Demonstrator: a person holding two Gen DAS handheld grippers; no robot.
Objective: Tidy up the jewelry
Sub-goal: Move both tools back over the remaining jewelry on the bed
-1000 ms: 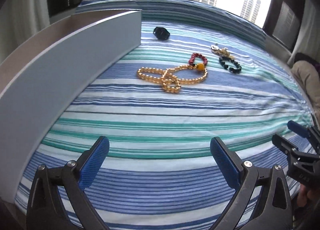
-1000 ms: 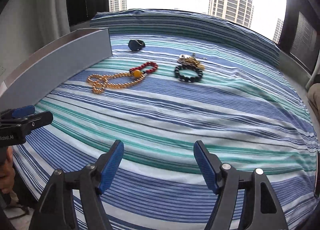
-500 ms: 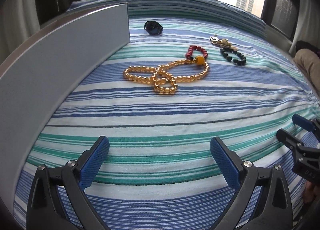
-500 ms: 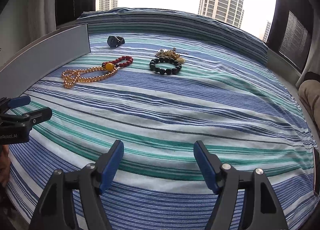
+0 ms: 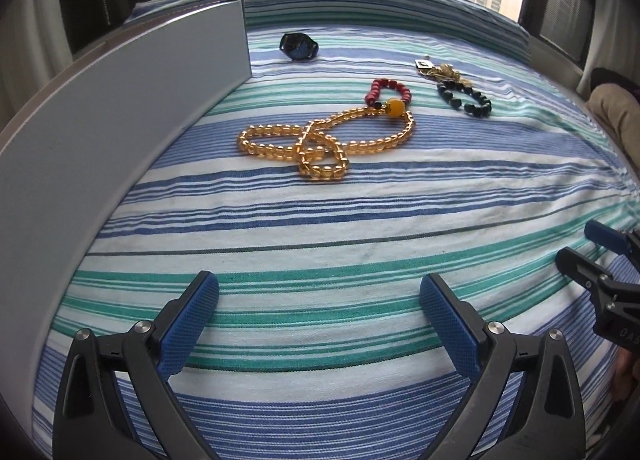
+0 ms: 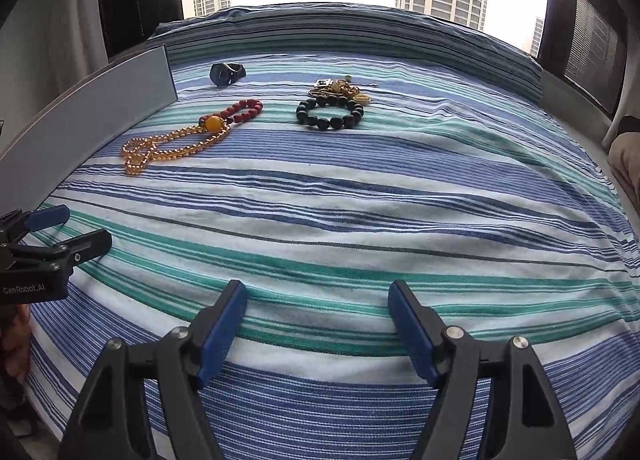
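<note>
Where striped cloth (image 5: 320,220) covers the bed: amber necklace (image 5: 320,140), landmark. Red bracelet (image 5: 390,90) touching its far end; black bracelet (image 5: 466,98) to its right; gold pieces (image 5: 440,70) just behind that; watch (image 5: 299,46) beyond; grey panel (image 5: 120,132) left. Left gripper (image 5: 318,308), right gripper (image 6: 318,316): fingers wide apart, empty, nearer than the necklace.
</note>
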